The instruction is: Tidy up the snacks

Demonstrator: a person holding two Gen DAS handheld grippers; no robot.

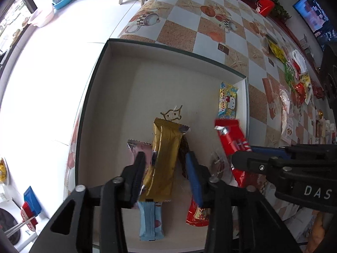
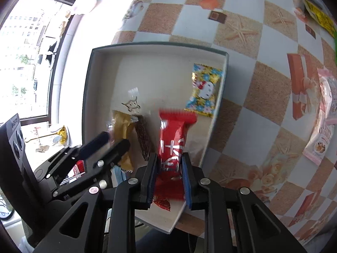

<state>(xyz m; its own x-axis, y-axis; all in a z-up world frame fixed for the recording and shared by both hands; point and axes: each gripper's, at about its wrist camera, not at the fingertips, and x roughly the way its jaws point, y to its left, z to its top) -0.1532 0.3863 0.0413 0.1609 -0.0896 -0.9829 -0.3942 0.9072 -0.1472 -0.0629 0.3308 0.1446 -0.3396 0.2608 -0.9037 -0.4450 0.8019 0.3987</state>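
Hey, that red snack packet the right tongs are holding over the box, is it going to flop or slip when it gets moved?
The red packet probably flops a little: its free end stands unsupported above the right tongs, and the wrapper creases. Its glossy film looks slippery, so a loose pinch might let it slide. It seems light, likely dropping softly into the box.

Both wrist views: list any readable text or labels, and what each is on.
"DAS": white letters on the right gripper body, cut off at the frame edge.
Red wrapper: white characters, blurred, unreadable.
Pink packet: print too distorted to read.
Hello Kitty packet: picture only.
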